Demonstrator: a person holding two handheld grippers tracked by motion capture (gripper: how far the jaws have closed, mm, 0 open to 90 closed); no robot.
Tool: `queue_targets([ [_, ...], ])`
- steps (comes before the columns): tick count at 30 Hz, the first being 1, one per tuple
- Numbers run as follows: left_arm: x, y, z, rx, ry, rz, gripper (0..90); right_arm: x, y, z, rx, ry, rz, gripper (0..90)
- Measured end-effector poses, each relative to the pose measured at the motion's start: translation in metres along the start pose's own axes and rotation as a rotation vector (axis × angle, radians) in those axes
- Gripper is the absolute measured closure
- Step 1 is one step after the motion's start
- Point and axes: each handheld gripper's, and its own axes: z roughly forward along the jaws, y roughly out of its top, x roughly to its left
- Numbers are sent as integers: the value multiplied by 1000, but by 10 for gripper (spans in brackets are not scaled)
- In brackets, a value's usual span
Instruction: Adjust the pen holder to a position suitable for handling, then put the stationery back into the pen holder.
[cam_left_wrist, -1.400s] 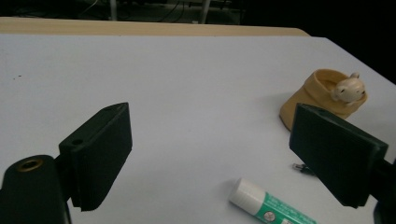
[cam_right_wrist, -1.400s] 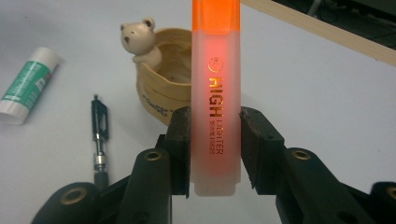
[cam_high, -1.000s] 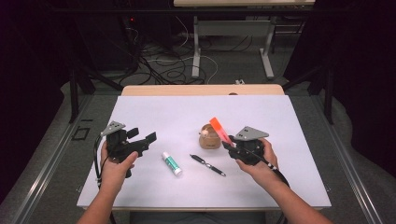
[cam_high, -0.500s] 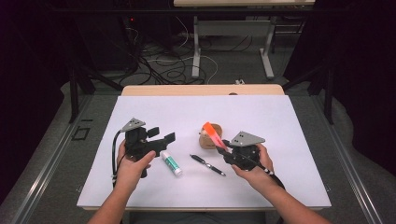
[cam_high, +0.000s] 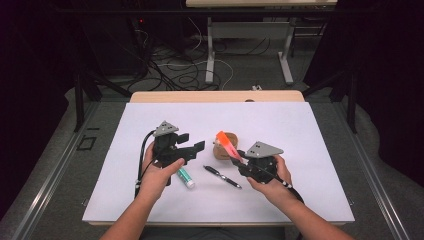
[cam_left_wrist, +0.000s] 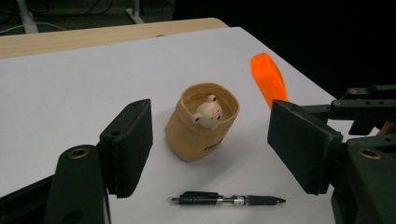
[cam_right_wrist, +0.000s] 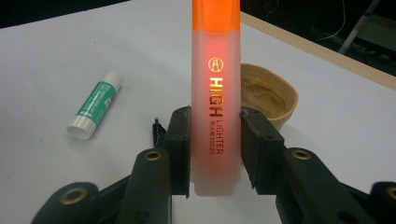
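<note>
Around the tan pouch (cam_high: 227, 146), bare white table (cam_high: 280, 120) lies open behind and to its far sides. In front, the black pen (cam_high: 222, 176) and the glue stick (cam_high: 186, 177) lie across the approach; the orange highlighter (cam_high: 226, 142) hangs just over its rim.

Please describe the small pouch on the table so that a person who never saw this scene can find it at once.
Look at the white table, near its middle, just beyond the black pen. There stands a small tan pouch, open at the top. Unlike the pen and the green glue stick, it has a little pale bear's head inside.
</note>
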Motion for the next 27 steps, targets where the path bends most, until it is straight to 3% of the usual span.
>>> queue_targets([
  [6, -8, 2, 8, 34, -58, -57, 348, 1, 0, -1, -4, -3, -8, 663],
  [14, -9, 3, 14, 21, -138, -173, 428, 2, 0, -1, -8, -4, -8, 663],
  [18, -8, 4, 15, 20, -208, -255, 468, 2, 0, -1, -9, -7, 1, 663],
  [23, -7, 5, 19, 44, -277, -323, 487, 5, 0, -2, -17, 0, -3, 663],
  [27, -5, 5, 24, 55, -273, -330, 499, 6, 1, -3, -21, 5, -5, 663],
])
